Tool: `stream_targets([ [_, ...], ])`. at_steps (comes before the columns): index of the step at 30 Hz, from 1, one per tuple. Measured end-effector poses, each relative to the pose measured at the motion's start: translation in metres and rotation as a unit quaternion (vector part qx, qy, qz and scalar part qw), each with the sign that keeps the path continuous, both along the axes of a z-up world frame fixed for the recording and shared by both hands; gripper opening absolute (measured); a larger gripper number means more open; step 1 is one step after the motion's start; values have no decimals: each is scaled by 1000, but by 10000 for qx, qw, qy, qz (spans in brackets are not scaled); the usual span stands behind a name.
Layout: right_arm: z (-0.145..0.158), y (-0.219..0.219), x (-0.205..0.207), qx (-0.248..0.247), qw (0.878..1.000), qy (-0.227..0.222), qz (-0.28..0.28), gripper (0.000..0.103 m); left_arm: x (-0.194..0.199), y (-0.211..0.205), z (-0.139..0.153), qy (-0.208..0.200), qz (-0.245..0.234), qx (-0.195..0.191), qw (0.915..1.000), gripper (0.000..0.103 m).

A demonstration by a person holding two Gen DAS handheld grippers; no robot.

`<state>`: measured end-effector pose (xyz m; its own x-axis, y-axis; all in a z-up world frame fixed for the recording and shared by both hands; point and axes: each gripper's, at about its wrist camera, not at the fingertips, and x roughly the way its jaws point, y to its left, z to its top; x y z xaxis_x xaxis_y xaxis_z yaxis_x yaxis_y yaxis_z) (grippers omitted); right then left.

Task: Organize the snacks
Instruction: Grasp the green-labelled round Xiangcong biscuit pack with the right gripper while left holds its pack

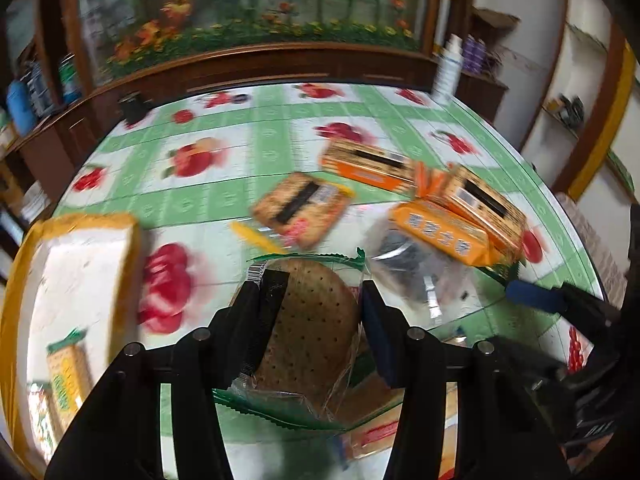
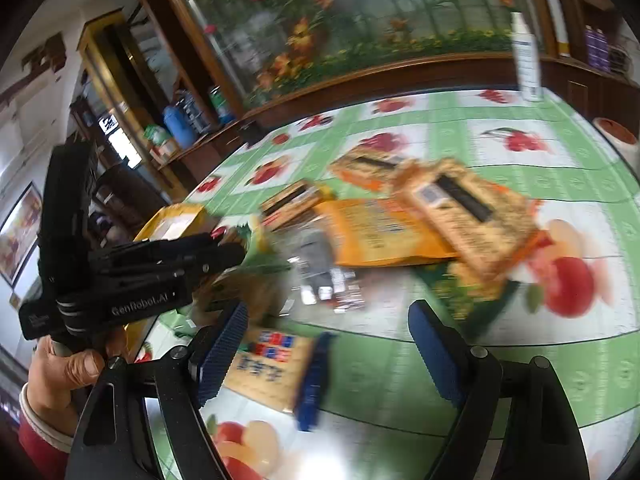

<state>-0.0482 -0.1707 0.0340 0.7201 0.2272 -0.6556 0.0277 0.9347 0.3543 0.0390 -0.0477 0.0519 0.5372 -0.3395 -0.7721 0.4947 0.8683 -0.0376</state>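
My left gripper [image 1: 320,288] is shut on a clear cracker packet [image 1: 316,320] with green edges; a brown dotted cracker shows through the wrapper. In the right wrist view the left gripper [image 2: 236,254] comes in from the left, with a hand [image 2: 68,372] on its handle. Several orange and tan snack packets [image 1: 444,232] lie in a loose heap at mid-table, one tan packet [image 1: 304,208] slightly apart. My right gripper [image 2: 328,316] stands open above the cloth. Under its left finger a tan packet with a blue edge [image 2: 272,368] lies flat, and the pads do not press on it.
A yellow-rimmed white box [image 1: 80,272] sits at the table's left edge, with green-and-yellow packets [image 1: 66,376] beside it. A white bottle [image 1: 448,68] stands at the far right corner and a small black object [image 1: 134,108] at the far left. The fruit-print cloth [image 1: 224,128] covers the table.
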Motion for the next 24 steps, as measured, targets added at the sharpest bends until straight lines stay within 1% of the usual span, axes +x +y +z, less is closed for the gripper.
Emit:
stream_targets([
  [3, 0, 25, 10, -87, 9997, 27, 235, 84, 0, 23, 1, -17, 280, -19, 9996, 49],
  [7, 2, 66, 29, -372, 9977, 88, 559, 84, -7, 54, -6, 58, 541, -27, 9985, 49],
  [9, 1, 87, 42, -592, 9958, 181, 671, 84, -13, 68, -9, 74, 680, -40, 9976, 49],
  [11, -4, 101, 55, -648, 9944, 321, 773, 84, -15, 84, -14, 285, 727, -314, 9965, 48],
  [12, -7, 104, 61, -681, 9941, 389, 743, 84, -18, 88, -16, 346, 716, -359, 9962, 48],
  [14, -14, 109, 72, -796, 9925, 609, 697, 84, -27, 90, -18, 330, 646, -338, 9968, 48],
  [15, -18, 110, 76, -775, 9920, 684, 723, 84, -31, 89, -18, 325, 636, -310, 9970, 48],
  [19, -29, 117, 91, -1034, 9879, 904, 716, 84, -48, 81, -17, 164, 441, -121, 9988, 48],
  [21, -34, 117, 95, -1165, 9850, 1027, 754, 81, -52, 79, -17, 164, 387, -71, 9991, 48],
  [22, -37, 117, 95, -1219, 9836, 1075, 786, 80, -54, 79, -18, 169, 372, -63, 9991, 48],
  [23, -36, 117, 93, -1269, 9832, 1039, 798, 77, -56, 78, -19, 179, 362, -58, 9992, 48],
  [24, -35, 114, 92, -1252, 9843, 986, 760, 77, -58, 77, -21, 195, 357, -51, 9992, 48],
])
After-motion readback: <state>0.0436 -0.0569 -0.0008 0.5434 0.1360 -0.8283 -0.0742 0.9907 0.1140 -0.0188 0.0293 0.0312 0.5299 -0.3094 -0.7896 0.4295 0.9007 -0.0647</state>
